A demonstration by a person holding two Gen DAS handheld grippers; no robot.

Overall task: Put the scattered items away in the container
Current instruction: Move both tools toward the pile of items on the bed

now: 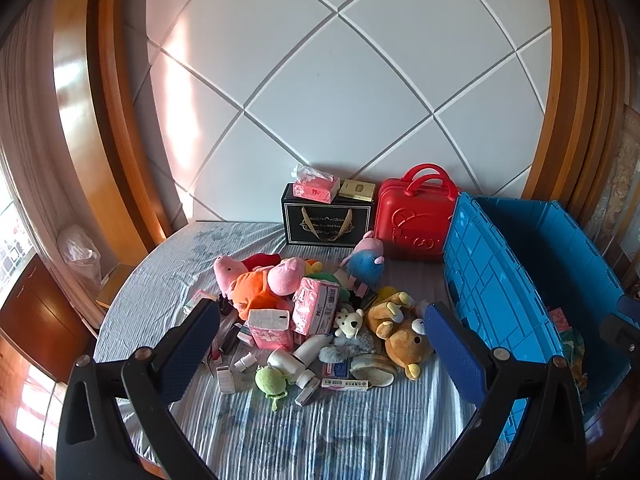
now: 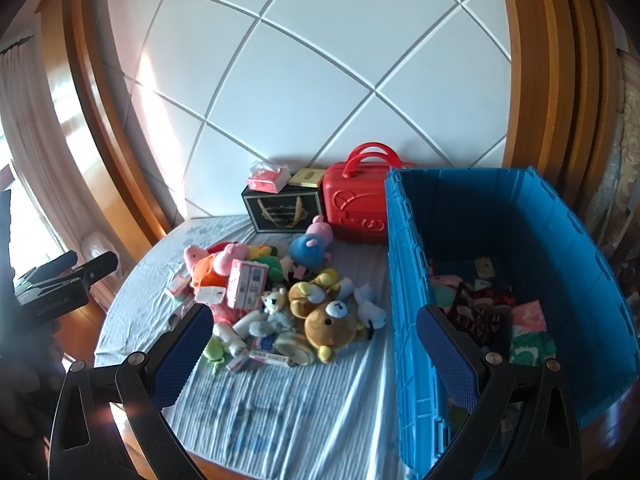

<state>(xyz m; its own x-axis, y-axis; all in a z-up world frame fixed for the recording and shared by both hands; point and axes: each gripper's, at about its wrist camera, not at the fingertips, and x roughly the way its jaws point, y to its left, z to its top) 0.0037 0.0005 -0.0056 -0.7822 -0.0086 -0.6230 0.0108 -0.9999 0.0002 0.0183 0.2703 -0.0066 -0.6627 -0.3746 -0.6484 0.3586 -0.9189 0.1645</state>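
Note:
A heap of toys and packets lies on the striped bedsheet: a brown bear plush, pink pig plushes, a blue plush, pink tissue packs, a green toy, white bottles and small boxes. The blue crate stands to the right, with several soft items inside it. My left gripper hovers open before the heap, holding nothing. My right gripper is open too, straddling the crate's left wall, empty.
A black gift box with a tissue pack on top and a red case stand against the white padded headboard. Wooden frames flank both sides. The left gripper's body shows at the left of the right wrist view.

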